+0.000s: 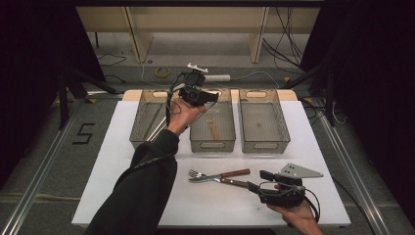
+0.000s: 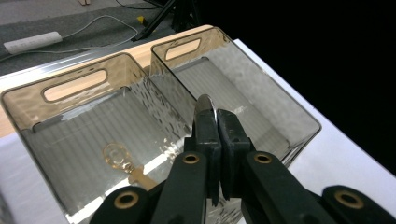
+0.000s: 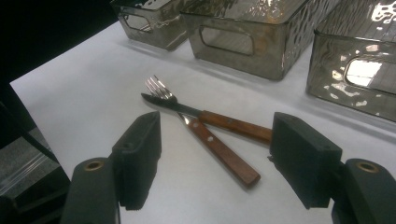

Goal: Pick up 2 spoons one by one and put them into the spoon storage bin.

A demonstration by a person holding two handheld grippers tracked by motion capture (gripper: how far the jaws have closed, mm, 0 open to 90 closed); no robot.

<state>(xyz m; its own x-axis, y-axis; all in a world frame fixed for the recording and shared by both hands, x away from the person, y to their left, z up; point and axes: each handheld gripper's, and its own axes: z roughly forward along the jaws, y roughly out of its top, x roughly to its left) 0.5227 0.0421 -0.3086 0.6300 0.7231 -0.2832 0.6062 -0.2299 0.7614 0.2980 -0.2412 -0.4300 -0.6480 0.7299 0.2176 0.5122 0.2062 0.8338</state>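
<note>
Over the bins: the left gripper (image 1: 211, 96) sits up above the row of three smoky see-through bins, at about the middle bin (image 1: 212, 145), held by a hand on a dark-sleeved arm.
Left jaws: clamped tight, and a thin shiny bit of metal (image 2: 206, 103) pokes up between the tips in the left gripper view. Looks like the rounded end of some cutlery, but I can't tell which piece.
Under the left jaws: the wall between the middle bin and the right bin (image 2: 266, 79) runs right below the tips.
Middle bin contents: one wooden-handled utensil (image 1: 214, 129) lying on the floor of it; through the rippled plastic it's just a goldish blur from the left gripper view.
Left bin (image 1: 142, 125): a couple of long silvery pieces (image 1: 156, 128) leaning inside, too small to name.
Near edge of the table (image 1: 122, 161): a fork (image 3: 187, 114) and a knife (image 3: 219, 120), both with brown wooden handles, crossed over each other on the white top, the knife's handle lying over the fork.
Right gripper (image 1: 259, 181): low by the handle ends of that pair.
Right jaws: spread wide, nothing pinched. In the right gripper view the two handles lie on the table in the gap between the pads, not touched.
</note>
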